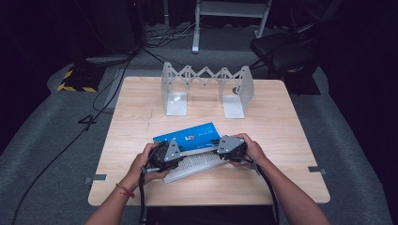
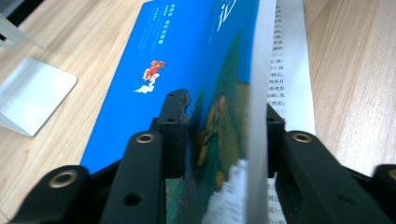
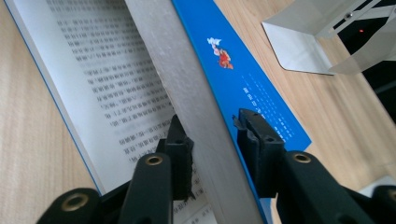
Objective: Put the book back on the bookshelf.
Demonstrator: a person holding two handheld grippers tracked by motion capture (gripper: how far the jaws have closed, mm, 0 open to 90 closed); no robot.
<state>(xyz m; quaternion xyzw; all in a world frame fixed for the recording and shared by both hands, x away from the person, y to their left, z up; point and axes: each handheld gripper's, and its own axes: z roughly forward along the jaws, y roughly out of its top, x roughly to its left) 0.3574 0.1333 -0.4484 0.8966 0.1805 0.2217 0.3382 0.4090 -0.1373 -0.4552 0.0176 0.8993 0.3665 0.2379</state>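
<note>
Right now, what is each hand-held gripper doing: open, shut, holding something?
Left hand-held gripper: shut on the book, clamping its cover and a block of pages.
Right hand-held gripper: shut on the book, at its other end.

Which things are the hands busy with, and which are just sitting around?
In use:
- blue book, partly open, its raised half held at both ends
- left gripper, jaws clamped on it
- right gripper, jaws clamped on it

Just sitting there:
- folding metal bookstand at the table's far side
- chair and cables on the floor
</note>
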